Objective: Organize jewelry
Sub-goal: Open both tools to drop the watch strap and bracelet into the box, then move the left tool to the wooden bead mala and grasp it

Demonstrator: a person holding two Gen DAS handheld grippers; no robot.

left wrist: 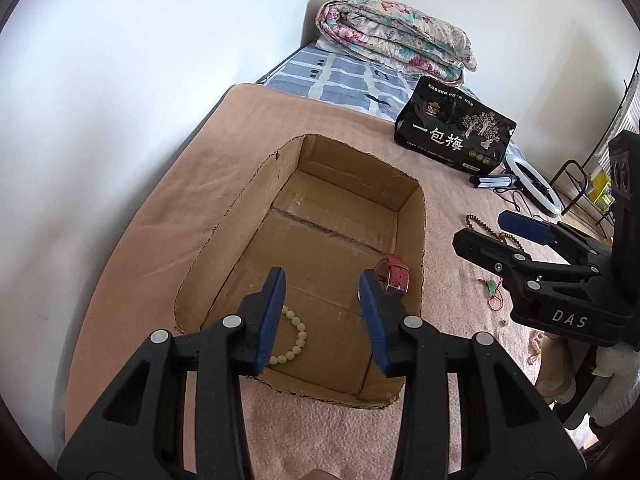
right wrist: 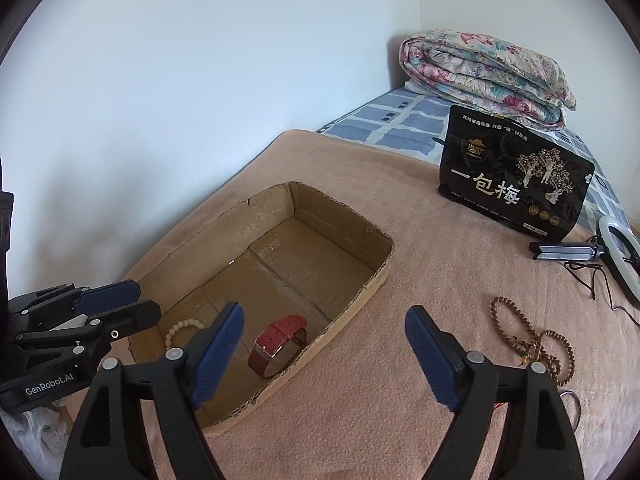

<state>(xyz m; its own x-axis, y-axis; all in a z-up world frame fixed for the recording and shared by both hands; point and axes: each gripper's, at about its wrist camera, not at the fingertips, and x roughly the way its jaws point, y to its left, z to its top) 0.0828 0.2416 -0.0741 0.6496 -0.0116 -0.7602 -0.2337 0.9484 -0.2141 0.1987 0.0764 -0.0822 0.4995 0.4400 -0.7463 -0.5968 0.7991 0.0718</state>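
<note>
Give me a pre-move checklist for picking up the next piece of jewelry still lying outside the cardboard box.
1. Right tongs empty, jaws apart: ok.
2. Left tongs empty, jaws apart: ok.
3. Next target visible: brown bead strand lies on the pink blanket, right of the cardboard box: ok.
4. Right tongs lined up on the strand: not ok; it lies off to the right of the right finger.
5. Drop room in the box: white bead bracelet and red watch sit at the near end, the rest of the floor is bare: ok.
6. Strand free of the small items beside it: cannot tell.
</note>
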